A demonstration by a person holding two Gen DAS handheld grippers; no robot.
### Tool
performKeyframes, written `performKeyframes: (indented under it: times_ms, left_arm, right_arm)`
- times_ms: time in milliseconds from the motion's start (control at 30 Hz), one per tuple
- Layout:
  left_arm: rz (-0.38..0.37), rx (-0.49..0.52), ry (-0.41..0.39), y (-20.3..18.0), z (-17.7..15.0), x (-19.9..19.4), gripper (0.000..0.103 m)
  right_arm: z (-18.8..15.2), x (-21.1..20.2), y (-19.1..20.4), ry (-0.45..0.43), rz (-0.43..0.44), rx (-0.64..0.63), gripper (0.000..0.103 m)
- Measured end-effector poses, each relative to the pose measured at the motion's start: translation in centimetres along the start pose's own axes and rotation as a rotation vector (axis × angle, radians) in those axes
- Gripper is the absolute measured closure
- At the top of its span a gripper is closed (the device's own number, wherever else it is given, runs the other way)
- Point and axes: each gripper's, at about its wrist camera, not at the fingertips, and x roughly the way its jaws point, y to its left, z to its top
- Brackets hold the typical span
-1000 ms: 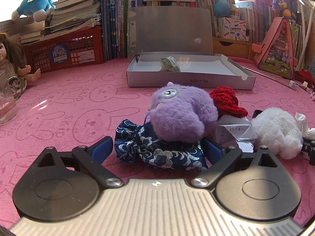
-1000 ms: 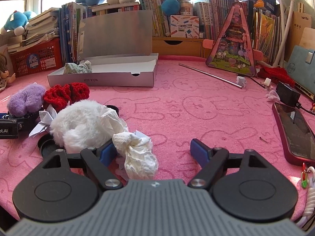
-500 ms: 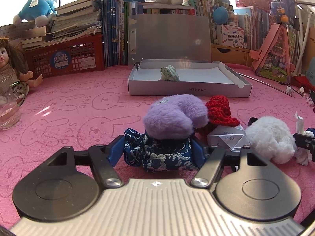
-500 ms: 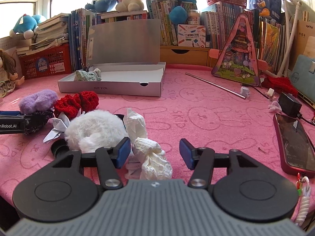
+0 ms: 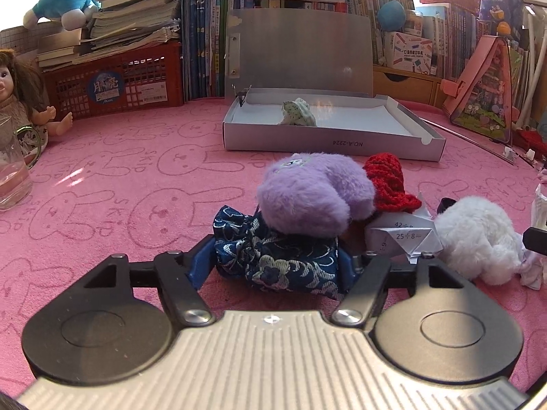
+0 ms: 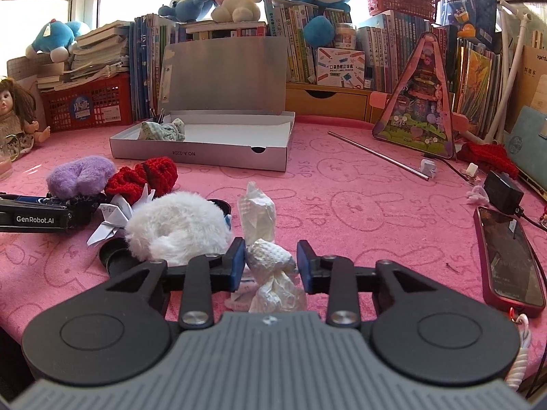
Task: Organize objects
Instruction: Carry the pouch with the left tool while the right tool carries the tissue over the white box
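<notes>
Within the last second both grippers had closed: the left gripper, still tightening, clamped the dark blue patterned cloth pouch at lower centre, and the right gripper pinched the crumpled white tissue, both apparently ready for the open grey cardboard box.

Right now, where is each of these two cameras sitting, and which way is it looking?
Left wrist: on the left gripper, looking along closing fingers that squeeze the navy brocade pouch, purple plush toy on top.
Right wrist: on the right gripper, shut on the crumpled tissue; the left gripper's body shows at left.
Shared: both face the open grey box and the bookshelf behind, and both show the white fluffy toy.
</notes>
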Motion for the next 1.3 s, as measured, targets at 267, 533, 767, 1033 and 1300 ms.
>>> performKeyframes:
  times_ms: [267, 533, 767, 1033, 1300]
  left_arm:
    - [0.009, 0.004, -0.032, 0.2, 0.8, -1.7, 0.048]
    - [-0.010, -0.011, -0.082, 0.4, 2.3, -3.6, 0.048]
    - [-0.014, 0.007, -0.124, 0.1, 4.4, -4.4, 0.048]
    - [-0.033, -0.004, -0.160, 0.1, 7.5, -4.5, 0.048]
    - [-0.051, 0.002, -0.179, -0.3, 10.4, -3.7, 0.048]
  right_arm:
    - [1.1, -0.2, 0.1, -0.035, 0.000, -0.004, 0.066]
    - [2.3, -0.1, -0.2, -0.061, 0.002, 0.003, 0.066]
    - [4.2, 0.8, -0.4, -0.063, 0.018, 0.021, 0.066]
    - [7.3, 2.2, -1.0, -0.048, 0.033, 0.081, 0.066]
    - [10.8, 3.2, -1.0, -0.066, 0.046, 0.062, 0.065]
